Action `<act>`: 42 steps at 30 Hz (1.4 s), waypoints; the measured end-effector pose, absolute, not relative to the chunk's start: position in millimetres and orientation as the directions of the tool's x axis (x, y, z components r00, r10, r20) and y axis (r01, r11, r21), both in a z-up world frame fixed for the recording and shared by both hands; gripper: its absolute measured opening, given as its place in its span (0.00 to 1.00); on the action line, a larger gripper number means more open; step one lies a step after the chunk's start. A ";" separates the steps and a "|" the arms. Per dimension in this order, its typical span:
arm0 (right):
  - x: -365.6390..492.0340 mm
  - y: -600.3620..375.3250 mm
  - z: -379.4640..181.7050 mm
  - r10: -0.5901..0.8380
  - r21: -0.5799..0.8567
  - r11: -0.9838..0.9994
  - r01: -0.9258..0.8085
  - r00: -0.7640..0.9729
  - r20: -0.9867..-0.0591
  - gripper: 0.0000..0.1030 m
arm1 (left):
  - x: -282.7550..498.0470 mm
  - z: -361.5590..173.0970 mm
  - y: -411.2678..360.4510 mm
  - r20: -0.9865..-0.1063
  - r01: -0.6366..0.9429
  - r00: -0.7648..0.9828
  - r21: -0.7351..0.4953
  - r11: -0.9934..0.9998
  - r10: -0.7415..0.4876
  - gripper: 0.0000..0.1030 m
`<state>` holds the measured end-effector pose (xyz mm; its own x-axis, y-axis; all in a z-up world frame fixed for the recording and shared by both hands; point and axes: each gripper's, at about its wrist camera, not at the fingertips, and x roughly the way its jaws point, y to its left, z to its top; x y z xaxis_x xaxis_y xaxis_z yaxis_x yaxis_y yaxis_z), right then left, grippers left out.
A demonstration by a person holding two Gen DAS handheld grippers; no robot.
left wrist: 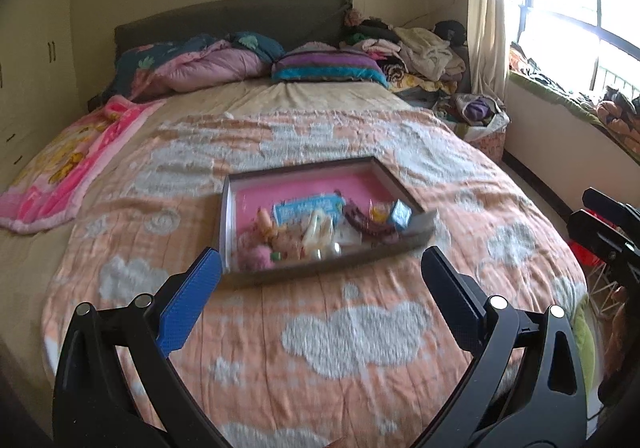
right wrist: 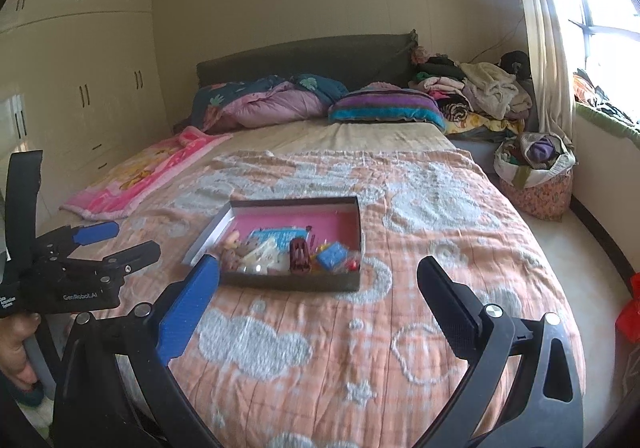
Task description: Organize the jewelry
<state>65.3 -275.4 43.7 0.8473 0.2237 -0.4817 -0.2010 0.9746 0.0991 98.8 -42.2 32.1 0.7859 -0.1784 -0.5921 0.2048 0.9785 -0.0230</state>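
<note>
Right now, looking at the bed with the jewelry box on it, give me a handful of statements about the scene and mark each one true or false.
1. The box sits on the orange cloud-pattern blanket. True.
2. The box is closed with a lid. False: it is open, and its pink lining and the small items inside show.
3. The left gripper is shut on something. False: its jaws stand wide apart with nothing between them.
4. The right gripper is open and holds nothing. True.
5. The striped pillow lies inside the box. False: it lies at the head of the bed, well behind the box.
</note>
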 end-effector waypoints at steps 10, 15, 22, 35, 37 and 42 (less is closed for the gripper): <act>35.6 -270.9 7.5 0.208 0.099 0.978 -0.185 0.791 -0.575 0.96 | 60.8 -0.6 -46.8 -0.640 0.203 0.747 -0.041 0.978 -0.182 0.91; 28.9 -268.0 -4.7 0.226 0.117 0.974 -0.195 0.767 -0.601 0.96 | 54.7 -8.1 -53.8 -0.650 0.210 0.738 -0.035 0.977 -0.181 0.91; 26.6 -266.9 -5.4 0.230 0.111 0.972 -0.205 0.765 -0.602 0.96 | 53.7 -8.7 -54.4 -0.652 0.199 0.737 -0.042 0.979 -0.178 0.91; 23.2 -266.3 -0.3 0.228 0.107 0.973 -0.205 0.772 -0.593 0.96 | 49.4 -4.2 -51.9 -0.646 0.198 0.743 -0.039 0.979 -0.176 0.91; 23.3 -268.0 0.5 0.227 0.110 0.973 -0.202 0.773 -0.593 0.96 | 49.8 -4.4 -52.1 -0.646 0.198 0.743 -0.037 0.980 -0.175 0.91; 21.4 -269.6 0.3 0.228 0.117 0.973 -0.197 0.774 -0.591 0.96 | 48.9 -3.8 -51.0 -0.650 0.190 0.741 -0.041 0.981 -0.171 0.91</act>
<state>21.4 -269.6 0.3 0.7740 0.2276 -0.5909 -0.1966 0.9734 0.1173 48.9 -51.0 -3.8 0.7409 -0.1706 -0.6496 0.1902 0.9809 -0.0407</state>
